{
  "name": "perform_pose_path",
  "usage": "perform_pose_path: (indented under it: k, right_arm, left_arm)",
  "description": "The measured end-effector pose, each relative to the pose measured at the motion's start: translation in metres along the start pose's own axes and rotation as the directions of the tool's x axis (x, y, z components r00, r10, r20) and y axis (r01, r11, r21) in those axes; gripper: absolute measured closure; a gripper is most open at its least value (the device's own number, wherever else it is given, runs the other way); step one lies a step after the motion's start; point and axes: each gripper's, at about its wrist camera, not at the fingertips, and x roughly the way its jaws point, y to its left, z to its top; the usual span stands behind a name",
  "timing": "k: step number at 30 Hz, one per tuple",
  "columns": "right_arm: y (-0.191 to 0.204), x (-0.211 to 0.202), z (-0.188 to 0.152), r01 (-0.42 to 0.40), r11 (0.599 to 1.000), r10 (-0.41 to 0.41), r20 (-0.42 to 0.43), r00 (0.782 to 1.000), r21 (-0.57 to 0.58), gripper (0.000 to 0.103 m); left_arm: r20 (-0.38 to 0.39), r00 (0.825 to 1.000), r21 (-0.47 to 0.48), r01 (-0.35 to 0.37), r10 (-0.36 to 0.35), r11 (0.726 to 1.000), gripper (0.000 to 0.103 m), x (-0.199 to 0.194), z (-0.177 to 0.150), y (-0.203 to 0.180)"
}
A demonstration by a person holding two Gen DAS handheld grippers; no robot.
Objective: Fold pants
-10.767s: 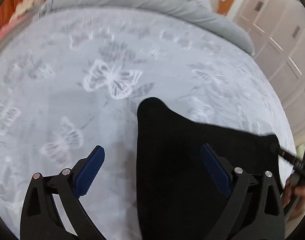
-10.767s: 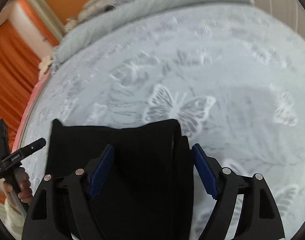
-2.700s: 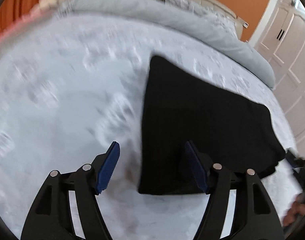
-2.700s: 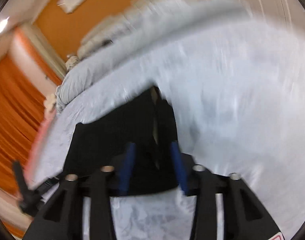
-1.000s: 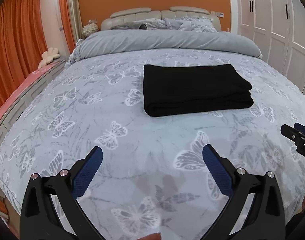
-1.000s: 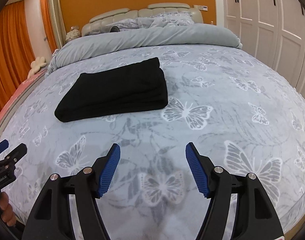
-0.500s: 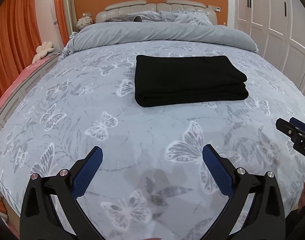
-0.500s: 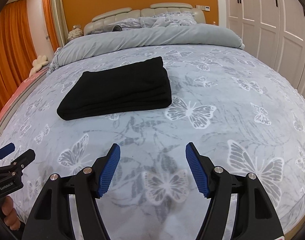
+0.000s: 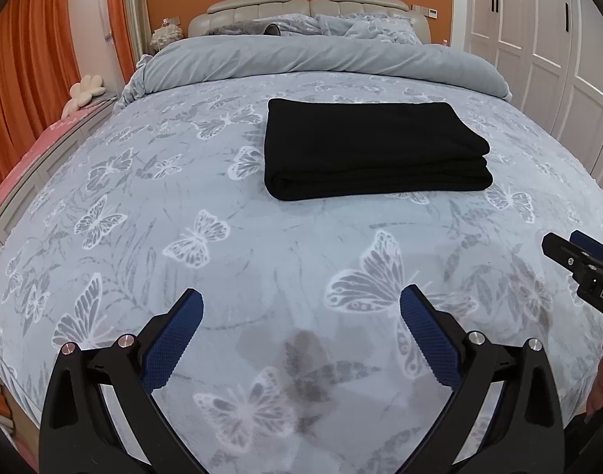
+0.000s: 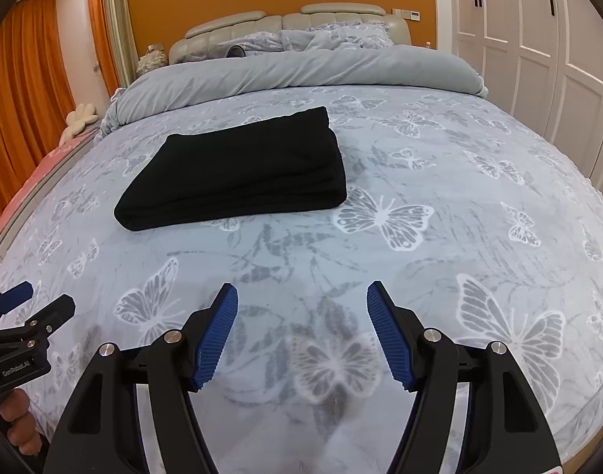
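Observation:
The black pants (image 9: 372, 150) lie folded into a thick rectangle in the middle of the bed, also seen in the right wrist view as the black pants (image 10: 238, 170). My left gripper (image 9: 301, 308) hangs open over the near part of the bedspread, well short of the pants, with nothing between its blue pads. My right gripper (image 10: 302, 300) is open too, empty, and equally far back from the pants. Each gripper shows at the edge of the other's view: the right gripper (image 9: 577, 260) and the left gripper (image 10: 29, 308).
The bed has a grey butterfly-print spread (image 9: 198, 237) and a rolled grey duvet (image 9: 313, 59) at the head. Orange curtains (image 9: 25, 59) stand at the left, white wardrobe doors (image 9: 546, 39) at the right. A hand (image 10: 19, 422) holds the left gripper's handle.
Both views have stayed almost the same over the last second; the left view has shifted slightly, so the pants sit a little lower and closer in it. Both grippers remain open.

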Motion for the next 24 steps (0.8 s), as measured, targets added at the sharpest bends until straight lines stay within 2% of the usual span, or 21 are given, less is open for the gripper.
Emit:
perform_pose_path:
  k: [5,24]
  right_arm:
    - [0.001,0.000,0.000,-0.002,1.000,0.002,0.000,1.000,0.000,0.037]
    - [0.002,0.000,-0.001,-0.002,1.000,0.002,0.003,1.000,-0.002,0.037]
  left_arm:
    - [0.045,0.999,0.030,-0.017,0.015,0.999,0.005,-0.006,-0.001,-0.006]
    - [0.023,1.000,0.040,-0.006,0.005,0.999,0.006,0.001,0.002,-0.011]
